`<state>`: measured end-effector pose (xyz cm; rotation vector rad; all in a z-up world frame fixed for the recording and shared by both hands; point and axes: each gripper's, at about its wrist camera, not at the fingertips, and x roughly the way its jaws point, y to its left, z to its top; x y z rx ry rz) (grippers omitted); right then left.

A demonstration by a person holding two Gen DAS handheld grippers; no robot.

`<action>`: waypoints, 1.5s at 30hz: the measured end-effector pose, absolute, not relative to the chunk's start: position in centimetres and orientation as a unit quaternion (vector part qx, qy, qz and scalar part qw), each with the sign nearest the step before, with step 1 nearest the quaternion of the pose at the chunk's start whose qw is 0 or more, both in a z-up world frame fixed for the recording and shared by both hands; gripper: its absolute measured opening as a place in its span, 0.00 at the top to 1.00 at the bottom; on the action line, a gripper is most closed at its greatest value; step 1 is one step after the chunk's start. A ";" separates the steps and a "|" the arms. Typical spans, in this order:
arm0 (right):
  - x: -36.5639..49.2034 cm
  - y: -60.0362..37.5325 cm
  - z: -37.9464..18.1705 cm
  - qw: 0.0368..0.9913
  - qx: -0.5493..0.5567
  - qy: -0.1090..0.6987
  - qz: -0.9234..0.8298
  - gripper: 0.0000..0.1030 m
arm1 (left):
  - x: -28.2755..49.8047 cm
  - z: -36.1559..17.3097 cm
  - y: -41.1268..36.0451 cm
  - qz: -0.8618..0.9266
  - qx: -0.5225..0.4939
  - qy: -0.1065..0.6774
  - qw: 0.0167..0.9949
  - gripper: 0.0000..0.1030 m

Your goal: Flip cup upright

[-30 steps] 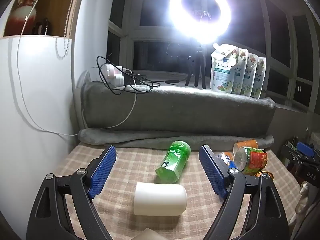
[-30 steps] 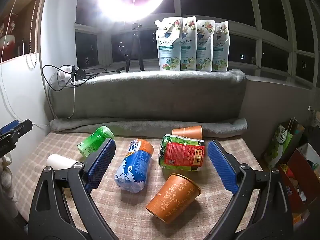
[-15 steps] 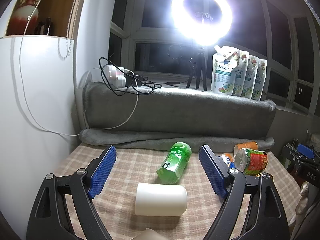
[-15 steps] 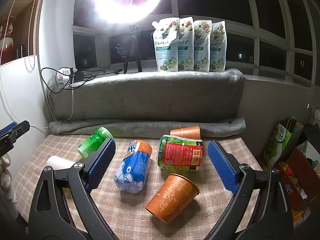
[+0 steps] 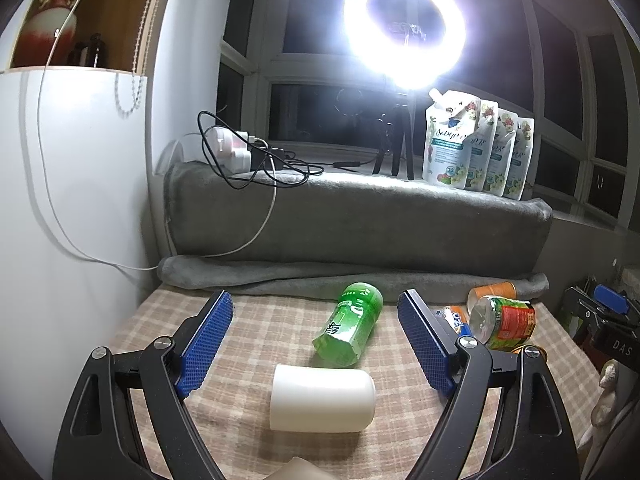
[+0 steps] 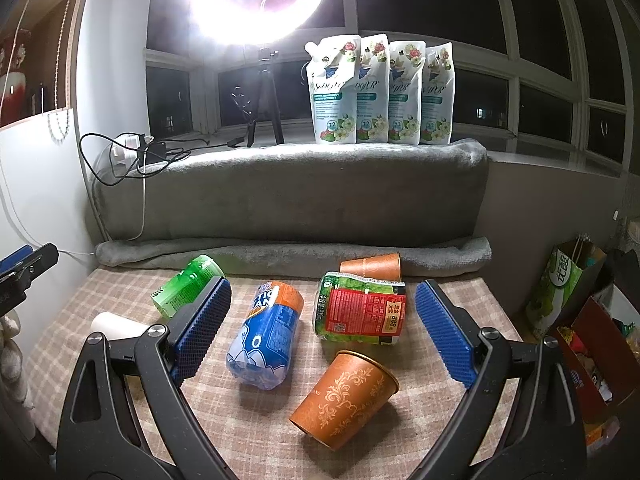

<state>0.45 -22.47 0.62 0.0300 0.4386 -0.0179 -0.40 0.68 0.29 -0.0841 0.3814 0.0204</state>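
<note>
A white cup (image 5: 322,398) lies on its side on the checked cloth, between and just beyond my open, empty left gripper (image 5: 314,338). It also shows at the left in the right wrist view (image 6: 114,326). An orange patterned cup (image 6: 346,398) lies on its side in front of my open, empty right gripper (image 6: 322,330). A second orange cup (image 6: 372,266) lies on its side at the back by the grey blanket. A green cup (image 5: 350,328) lies on its side behind the white one.
A blue bottle (image 6: 266,338) and a red-and-green bottle (image 6: 362,310) lie on the cloth (image 6: 248,432). A rolled grey blanket (image 6: 288,256) bounds the back. Detergent pouches (image 6: 380,94), a ring light (image 5: 404,30) and a power strip (image 5: 234,146) stand on the ledge. Bags (image 6: 560,280) stand right.
Both views have shifted slightly; the objects sit a little lower and nearer in frame. Nothing on the cloth has moved and both grippers stay open.
</note>
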 end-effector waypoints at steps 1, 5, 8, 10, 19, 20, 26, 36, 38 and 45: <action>0.5 -22.4 0.6 0.976 0.015 0.218 -0.009 0.07 | -0.4 0.3 0.7 0.010 -0.042 0.190 0.981 0.18; 0.4 -22.5 0.6 0.976 0.014 0.217 -0.010 0.07 | -0.4 0.2 0.8 0.009 -0.042 0.190 0.981 0.18; 0.6 -22.4 0.6 0.976 0.014 0.218 -0.010 0.07 | -0.4 0.2 0.8 0.009 -0.042 0.190 0.981 0.18; 0.4 -22.4 0.6 0.976 0.014 0.217 -0.010 0.07 | -0.4 0.2 0.8 0.009 -0.043 0.190 0.981 0.18; 0.7 -22.3 0.7 0.976 0.012 0.217 -0.010 0.07 | -0.4 0.2 0.7 0.009 -0.041 0.189 0.981 0.18; 0.7 -22.3 0.7 0.976 0.012 0.216 -0.011 0.07 | -0.4 0.2 0.8 0.009 -0.041 0.189 0.981 0.18; 0.8 -22.4 0.7 0.976 0.011 0.217 -0.011 0.07 | -0.4 0.2 0.8 0.009 -0.042 0.190 0.981 0.18; 1.0 -22.3 0.6 0.975 0.010 0.220 -0.008 0.07 | -0.4 -0.1 0.9 0.008 -0.042 0.192 0.980 0.18; 1.1 -22.3 0.5 0.975 0.009 0.221 -0.008 0.07 | -0.4 -0.2 0.9 0.008 -0.043 0.193 0.980 0.18; 1.4 -22.0 0.2 0.974 0.005 0.225 -0.006 0.07 | -0.1 -0.3 1.1 0.009 -0.044 0.197 0.979 0.18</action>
